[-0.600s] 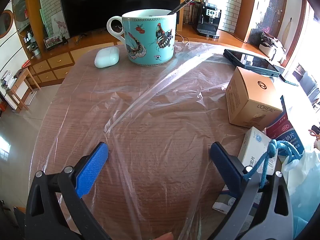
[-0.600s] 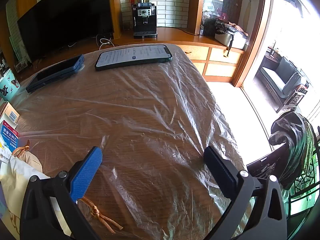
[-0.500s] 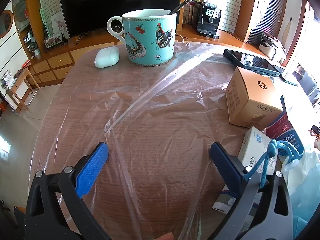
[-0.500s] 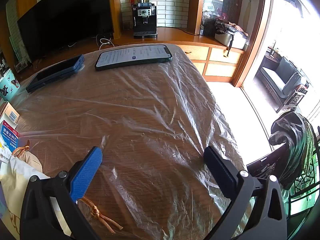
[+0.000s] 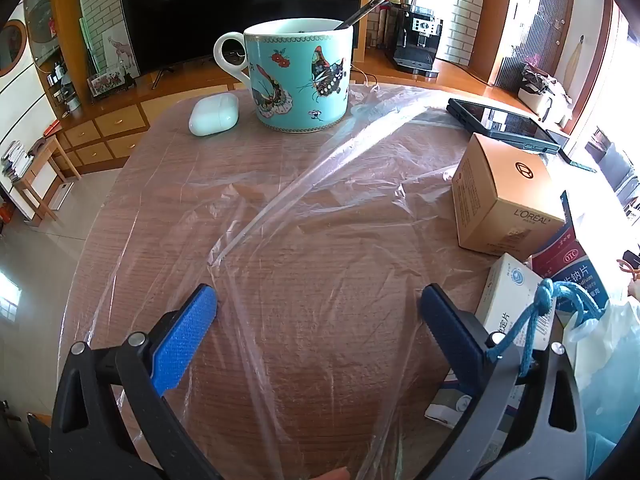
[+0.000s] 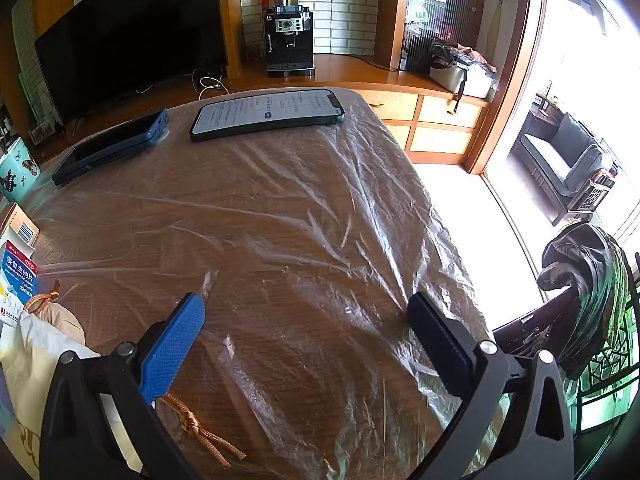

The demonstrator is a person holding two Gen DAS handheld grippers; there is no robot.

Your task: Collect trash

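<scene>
Both grippers hang wide open and empty over a round wooden table [image 5: 160,184] draped in clear crinkled plastic film [image 5: 320,208]; no trash is collected yet.

The left gripper [image 5: 318,312] and right gripper [image 6: 306,320] hold nothing, while the likely trash lies right of the left one: a tan cardboard box [image 5: 504,200], a white medicine carton [image 5: 508,300] and a red-and-blue tablet box [image 5: 568,264] (its lower half hidden). A white paper bag [image 6: 36,344] is cut off; its contents cannot be made out.
</scene>
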